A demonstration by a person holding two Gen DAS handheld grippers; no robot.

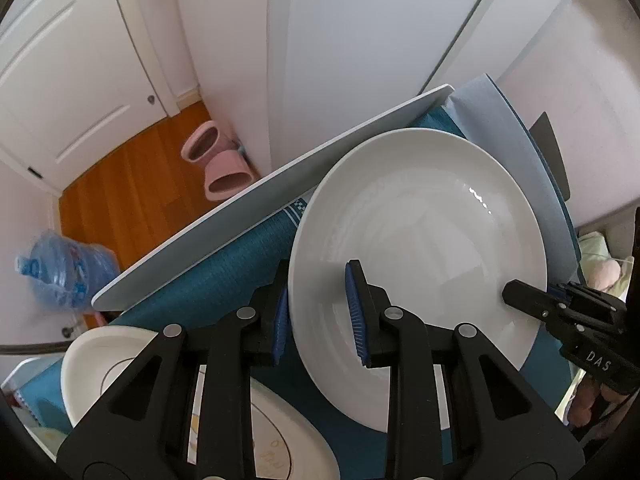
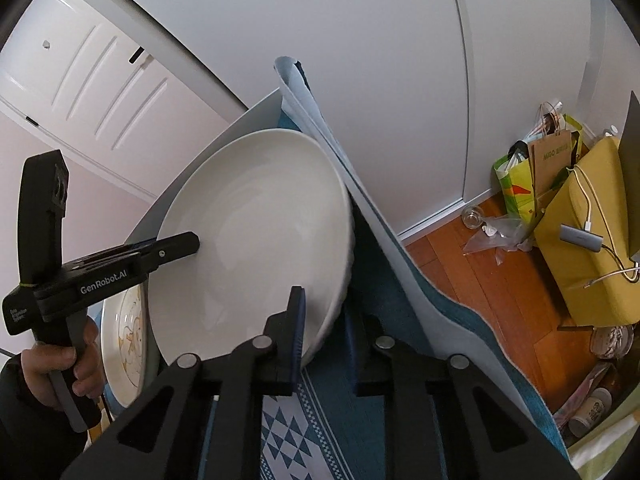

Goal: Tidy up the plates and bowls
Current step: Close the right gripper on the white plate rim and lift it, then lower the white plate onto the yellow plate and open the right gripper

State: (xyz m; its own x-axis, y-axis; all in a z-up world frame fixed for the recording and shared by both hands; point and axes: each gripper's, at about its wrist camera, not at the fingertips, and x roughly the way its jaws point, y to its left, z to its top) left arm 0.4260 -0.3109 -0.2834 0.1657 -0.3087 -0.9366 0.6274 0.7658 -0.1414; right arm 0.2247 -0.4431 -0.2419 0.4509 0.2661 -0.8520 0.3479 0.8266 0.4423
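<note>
Both grippers grip the same large white plate (image 1: pixel 420 248), which lies on the blue woven mat (image 1: pixel 224 276) at the far part of the table; the left gripper (image 1: pixel 320 312) has its blue ribbed pads clamped over the plate's left rim, one finger under and one on the inner face; the right gripper (image 2: pixel 324 328) bites the near right rim, its fingers closed on it likewise. The step in hand looks like a two-handed lift, and I judge it best done by raising both sides evenly so the plate stays level, since glazed ceramic is slick and a thin rim gives little purchase; twisting one hand against the other could let it slip. The plate is glossy, shallow and round, with a scalloped outer wall seen from the right; a smaller white bowl (image 1: pixel 96 360) and a patterned plate (image 1: pixel 288 440) sit near left; the mat's light backing curls up at the far edge.
</note>
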